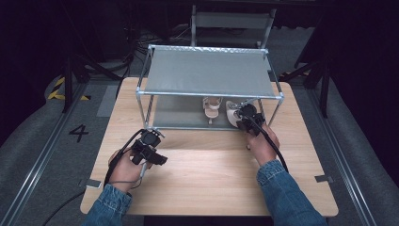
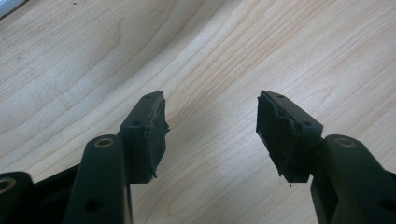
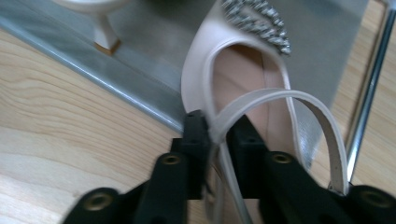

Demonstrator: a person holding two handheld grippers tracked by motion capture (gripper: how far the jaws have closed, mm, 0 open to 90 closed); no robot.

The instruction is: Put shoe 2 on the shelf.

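Right gripper view: my right hand-held gripper point(image 3: 217, 133) pinches the pale shoe's point(image 3: 243, 79) heel edge; my left hand-held gripper point(image 2: 211, 126) hangs spread over the worktop point(image 2: 224, 56).

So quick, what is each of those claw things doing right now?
Left gripper: open, holding nothing, over the table.
Right gripper: closed on the pale shoe at the rack's lower shelf.

High view: fixed overhead, facing forward and down on the whole tabletop point(image 1: 211, 165). Left gripper view: close, looking past its claw point(image 2: 210, 123) at bare wood. Right gripper view: very close, facing the rack point(image 3: 116, 79) edge just beyond its claw point(image 3: 217, 135), shared with high view.
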